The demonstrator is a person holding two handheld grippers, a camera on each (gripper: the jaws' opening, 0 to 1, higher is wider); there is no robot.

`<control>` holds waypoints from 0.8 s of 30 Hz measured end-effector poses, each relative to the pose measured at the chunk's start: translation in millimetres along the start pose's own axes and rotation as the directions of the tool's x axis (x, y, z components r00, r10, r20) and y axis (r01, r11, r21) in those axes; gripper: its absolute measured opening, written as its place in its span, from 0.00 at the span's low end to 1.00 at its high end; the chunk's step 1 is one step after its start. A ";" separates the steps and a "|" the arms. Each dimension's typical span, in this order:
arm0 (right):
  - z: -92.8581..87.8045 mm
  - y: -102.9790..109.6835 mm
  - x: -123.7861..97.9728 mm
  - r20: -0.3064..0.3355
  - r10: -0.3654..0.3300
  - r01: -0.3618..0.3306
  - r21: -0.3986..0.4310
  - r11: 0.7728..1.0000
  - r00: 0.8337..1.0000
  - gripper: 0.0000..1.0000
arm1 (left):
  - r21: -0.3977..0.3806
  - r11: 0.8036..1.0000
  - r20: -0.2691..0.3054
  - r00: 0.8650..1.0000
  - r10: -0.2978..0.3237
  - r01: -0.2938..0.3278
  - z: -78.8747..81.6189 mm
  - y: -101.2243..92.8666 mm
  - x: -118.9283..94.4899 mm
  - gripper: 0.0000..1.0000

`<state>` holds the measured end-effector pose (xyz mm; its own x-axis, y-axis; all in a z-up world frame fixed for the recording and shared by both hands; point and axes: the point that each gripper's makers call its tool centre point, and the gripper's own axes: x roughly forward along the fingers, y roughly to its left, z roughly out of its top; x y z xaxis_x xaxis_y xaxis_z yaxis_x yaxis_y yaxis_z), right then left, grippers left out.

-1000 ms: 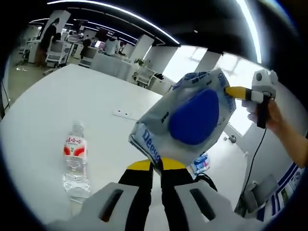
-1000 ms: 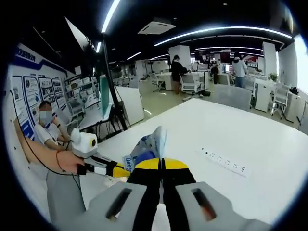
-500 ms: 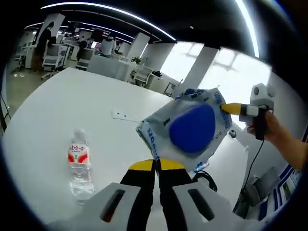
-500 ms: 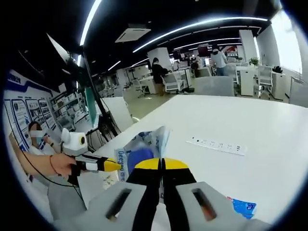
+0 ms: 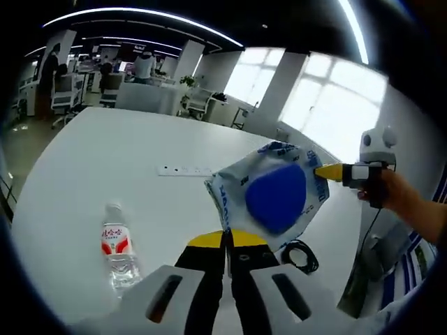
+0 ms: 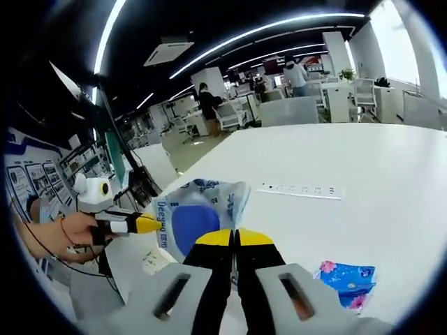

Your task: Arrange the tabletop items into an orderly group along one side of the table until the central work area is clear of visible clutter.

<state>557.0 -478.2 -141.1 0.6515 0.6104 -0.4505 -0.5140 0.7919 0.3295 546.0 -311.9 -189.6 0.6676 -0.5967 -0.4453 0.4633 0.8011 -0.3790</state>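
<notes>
Both grippers had hold of the same thing: a white plastic bag (image 5: pixel 272 199) with a big blue oval in it, held up in the air over the white table (image 5: pixel 105 160). What the blue oval actually was, I couldn't tell; it could have been a printed patch or something inside. The blue lettering down one side looked like "Deeyeo" in the right gripper view, but it was bent and small, so no promises.

The left gripper (image 5: pixel 226 241) had its yellow-tipped fingers pressed together on the bag's lower edge. In the same view, the right gripper (image 5: pixel 327 172) came in from the right, held by a hand (image 5: pixel 398 195), with its yellow tip pinching the opposite edge of the bag. In the right gripper view, that gripper's own fingers were closed on the bag too, and the left gripper showed up from the left with its yellow tip touching the bag's far side.

A clear water bottle (image 5: pixel 117 251) lay on its side on the tabletop near the front edge, off to the left of the bag. It had a white cap and a red and white label with Chinese characters I couldn't make out. A white power strip (image 5: pixel 183 169) sat further back toward the middle. A black coiled cable (image 5: pixel 300 255) lay on the table under the bag. A small blue packet (image 6: pixel 346 278) with pink flowers on it was lying flat near the right gripper.
</notes>
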 end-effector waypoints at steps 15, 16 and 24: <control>-51.9 -33.6 17.6 -0.093 -0.077 0.089 0.136 0.987 0.993 0.00 | 0.008 1.000 -0.142 0.990 -0.008 0.010 -25.4 7.1 26.1 0.00; -54.4 -35.7 19.1 -0.098 -0.082 0.095 0.138 0.986 0.992 0.00 | 0.007 1.000 -0.151 0.988 -0.009 0.010 -27.4 7.6 28.0 0.00; -77.0 -57.8 29.2 -0.152 -0.135 0.161 0.171 0.972 0.979 0.00 | -0.015 1.000 -0.223 0.974 -0.029 0.026 -47.1 11.1 49.6 0.00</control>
<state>562.8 -507.5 -237.1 0.6223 0.4879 -0.6121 -0.2992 0.8708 0.3900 556.8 -334.8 -254.1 0.5071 -0.6149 -0.6040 0.4715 0.7845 -0.4028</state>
